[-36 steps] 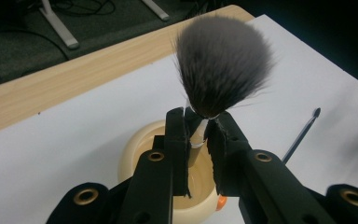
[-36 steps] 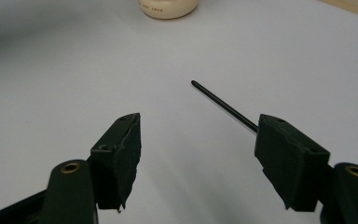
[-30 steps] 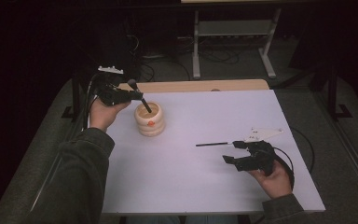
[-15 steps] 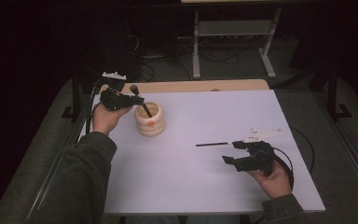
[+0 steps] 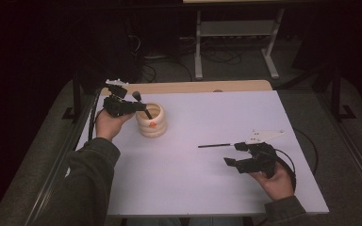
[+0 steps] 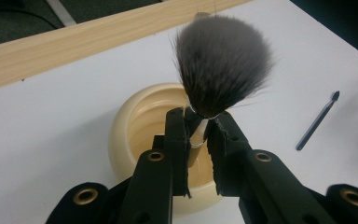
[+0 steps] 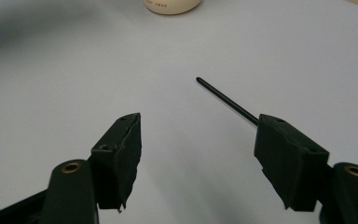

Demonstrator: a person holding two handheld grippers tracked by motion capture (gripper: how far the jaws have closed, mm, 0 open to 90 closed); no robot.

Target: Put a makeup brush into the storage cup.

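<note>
A cream ribbed cup [image 5: 151, 123] stands at the table's left. My left gripper [image 5: 140, 108] is shut on a make-up brush just under its fluffy grey head [image 6: 221, 65]; the head points up and the handle slants down into the cup [image 6: 135, 126]. Over the right side of the table, my right gripper [image 5: 234, 154] hovers with its jaws wide open and nothing between them. A thin black brush [image 5: 214, 145] lies flat on the table beside it. In the right gripper view its handle [image 7: 223, 99] runs behind the right jaw of my right gripper [image 7: 198, 135].
The white table top [image 5: 202, 188] has a wooden strip [image 5: 193, 86] along its far edge. A metal stand [image 5: 235, 33] is on the floor beyond the table. Cables trail from both grippers.
My left hand has sunk a little, bringing the brush handle lower into the cup. The right hand and the thin brush have stayed still.
</note>
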